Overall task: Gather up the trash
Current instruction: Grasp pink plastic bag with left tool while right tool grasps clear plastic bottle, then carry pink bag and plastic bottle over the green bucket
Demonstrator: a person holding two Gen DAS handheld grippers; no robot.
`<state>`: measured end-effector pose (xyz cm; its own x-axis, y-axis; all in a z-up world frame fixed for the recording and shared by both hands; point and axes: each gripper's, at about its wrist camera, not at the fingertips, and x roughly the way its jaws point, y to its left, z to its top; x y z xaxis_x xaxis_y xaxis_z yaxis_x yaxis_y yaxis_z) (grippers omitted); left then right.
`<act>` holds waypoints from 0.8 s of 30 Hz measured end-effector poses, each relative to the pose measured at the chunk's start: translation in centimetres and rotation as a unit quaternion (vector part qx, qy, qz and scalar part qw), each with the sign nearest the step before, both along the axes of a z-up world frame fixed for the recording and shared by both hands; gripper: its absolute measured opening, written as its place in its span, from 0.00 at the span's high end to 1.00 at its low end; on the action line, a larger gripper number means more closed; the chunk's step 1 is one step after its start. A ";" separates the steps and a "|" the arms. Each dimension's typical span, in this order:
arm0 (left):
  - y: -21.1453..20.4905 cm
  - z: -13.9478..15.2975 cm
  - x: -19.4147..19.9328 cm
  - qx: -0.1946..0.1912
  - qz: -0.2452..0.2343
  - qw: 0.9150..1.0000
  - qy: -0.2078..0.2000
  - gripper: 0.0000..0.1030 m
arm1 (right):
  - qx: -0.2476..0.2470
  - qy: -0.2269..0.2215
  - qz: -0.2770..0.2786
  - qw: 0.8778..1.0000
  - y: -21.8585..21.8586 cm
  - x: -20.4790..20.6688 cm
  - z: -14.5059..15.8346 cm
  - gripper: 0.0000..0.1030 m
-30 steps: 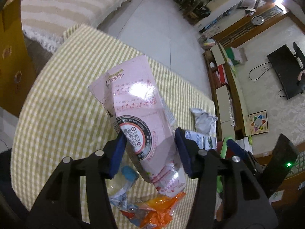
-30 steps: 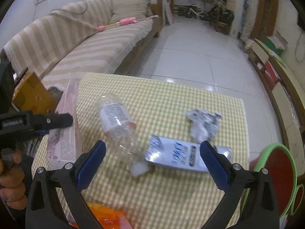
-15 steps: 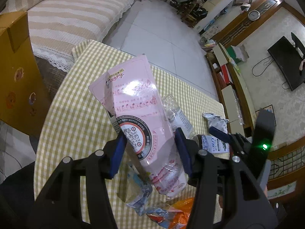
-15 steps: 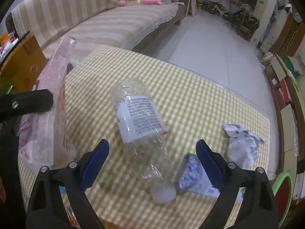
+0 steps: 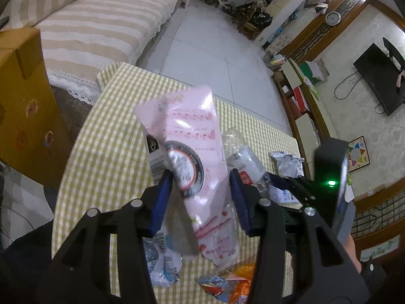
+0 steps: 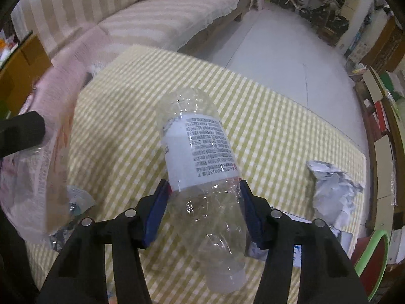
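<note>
Over the checked table (image 6: pixel 265 126), both grippers hold trash — a pink bag and a clear bottle.

Blue fingers (image 5: pixel 162 200) of the left gripper (image 5: pixel 201 197) pinch the pink plastic bag (image 5: pixel 192 157), which stands tilted above the table with its lower end hanging near an orange wrapper (image 5: pixel 235 286) at the table's near edge. Fingers (image 6: pixel 157 210) of the right gripper (image 6: pixel 205 207) press against both sides of the clear plastic bottle (image 6: pixel 202 157) just below its white label, cap end toward the camera. Crumpled white paper (image 6: pixel 331 187) lies on the table right of the bottle — beside a flat white-and-blue packet (image 5: pixel 283 195).
</note>
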<state>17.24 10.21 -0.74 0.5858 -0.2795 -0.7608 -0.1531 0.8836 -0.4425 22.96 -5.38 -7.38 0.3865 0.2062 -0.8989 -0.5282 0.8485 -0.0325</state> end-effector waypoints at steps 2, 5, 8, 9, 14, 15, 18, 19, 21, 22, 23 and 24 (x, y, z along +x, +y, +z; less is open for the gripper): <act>-0.2 0.3 -0.1 0.003 0.000 1.000 -0.002 0.58 | 0.014 -0.005 -0.011 1.000 -0.9 -0.3 0.9 0.47; -0.3 0.7 -0.2 0.001 -0.002 1.000 -0.003 0.59 | 0.035 -0.010 -0.023 0.999 -2.0 -0.7 2.5 0.47; -0.9 1.3 -0.4 0.006 -0.008 1.000 -0.007 0.59 | 0.046 -0.021 -0.029 0.998 -3.2 -1.5 3.8 0.47; -1.2 1.4 -0.5 0.009 -0.010 1.000 -0.008 0.59 | 0.051 -0.024 -0.033 0.998 -3.7 -1.8 4.3 0.47; -2.7 2.4 -1.0 0.022 -0.024 0.999 -0.015 0.60 | 0.076 -0.036 -0.054 0.995 -6.6 -3.6 7.2 0.47; -3.1 2.6 -1.0 0.025 -0.029 0.999 -0.017 0.60 | 0.079 -0.037 -0.060 0.994 -7.2 -3.7 7.6 0.47; -4.4 3.2 -1.0 0.032 -0.045 0.998 -0.024 0.60 | 0.089 -0.043 -0.080 0.992 -9.6 -4.6 8.7 0.47; -5.0 3.5 -0.9 0.035 -0.051 0.998 -0.027 0.60 | 0.090 -0.046 -0.086 0.991 -10.4 -4.9 8.9 0.47; -6.1 3.8 -0.9 0.037 -0.061 0.997 -0.030 0.60 | 0.096 -0.053 -0.101 0.989 -12.4 -5.5 9.8 0.47; -6.6 4.0 -0.9 0.039 -0.066 0.997 -0.032 0.60 | 0.098 -0.057 -0.110 0.987 -13.3 -5.7 10.1 0.47; -7.3 4.2 -0.8 0.040 -0.073 0.996 -0.034 0.60 | 0.098 -0.061 -0.117 0.986 -14.2 -6.0 10.6 0.47; -7.8 4.3 -0.8 0.041 -0.079 0.995 -0.036 0.60 | 0.098 -0.065 -0.124 0.985 -15.1 -6.3 11.0 0.47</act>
